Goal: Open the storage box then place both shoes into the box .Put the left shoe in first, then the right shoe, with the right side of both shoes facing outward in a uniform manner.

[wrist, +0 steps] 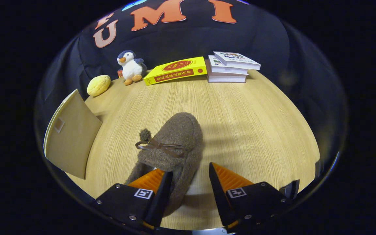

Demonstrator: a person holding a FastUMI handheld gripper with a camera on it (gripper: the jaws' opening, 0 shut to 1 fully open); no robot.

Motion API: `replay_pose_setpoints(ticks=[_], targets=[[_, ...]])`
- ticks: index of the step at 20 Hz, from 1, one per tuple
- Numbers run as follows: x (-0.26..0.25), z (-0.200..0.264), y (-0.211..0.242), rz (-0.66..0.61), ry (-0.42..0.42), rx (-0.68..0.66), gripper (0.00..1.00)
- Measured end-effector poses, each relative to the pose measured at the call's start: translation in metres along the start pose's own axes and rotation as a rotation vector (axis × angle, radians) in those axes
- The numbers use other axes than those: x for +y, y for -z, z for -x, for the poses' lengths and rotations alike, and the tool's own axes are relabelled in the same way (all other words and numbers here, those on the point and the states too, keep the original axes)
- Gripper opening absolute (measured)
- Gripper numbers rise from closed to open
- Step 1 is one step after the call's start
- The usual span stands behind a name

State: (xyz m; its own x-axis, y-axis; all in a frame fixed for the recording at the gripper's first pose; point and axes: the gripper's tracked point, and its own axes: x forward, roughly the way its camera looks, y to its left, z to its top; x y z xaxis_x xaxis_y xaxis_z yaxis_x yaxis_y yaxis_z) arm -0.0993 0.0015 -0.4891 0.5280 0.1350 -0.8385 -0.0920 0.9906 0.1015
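A brown fuzzy shoe (178,137) with a thin brown bow and a pompom lies on the wooden table (256,130), toe pointing away from me. My gripper (190,169) is open at its heel end. The left finger (150,181) sits in the shoe's opening, and the right finger (227,179) stands outside the shoe's right wall with a gap of table showing beside it. To the left of the shoe stands the beige storage box (72,133), seen as a flat panel with a small tab.
Along the far edge of the table sit a yellow bun-shaped toy (98,85), a plush penguin (131,67), a yellow book (176,70) and a stack of white books (230,67). Bare wood stretches right of the shoe.
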Motion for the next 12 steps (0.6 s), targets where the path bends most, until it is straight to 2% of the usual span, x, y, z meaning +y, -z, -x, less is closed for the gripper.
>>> replay_pose_setpoints(ticks=[3,6,8,9,10,11,12], targets=[[0.012,-0.007,-0.001,-0.012,-0.023,-0.011,0.49],[0.011,-0.012,0.000,-0.015,-0.007,-0.012,0.42],[0.006,-0.013,0.001,-0.049,0.009,-0.005,0.32],[0.003,-0.013,0.000,-0.077,0.015,0.000,0.21],[0.000,-0.012,-0.003,-0.103,0.021,-0.001,0.17],[0.000,-0.012,-0.006,-0.121,0.016,0.000,0.08],[0.003,-0.008,-0.008,-0.135,0.002,0.003,0.06]])
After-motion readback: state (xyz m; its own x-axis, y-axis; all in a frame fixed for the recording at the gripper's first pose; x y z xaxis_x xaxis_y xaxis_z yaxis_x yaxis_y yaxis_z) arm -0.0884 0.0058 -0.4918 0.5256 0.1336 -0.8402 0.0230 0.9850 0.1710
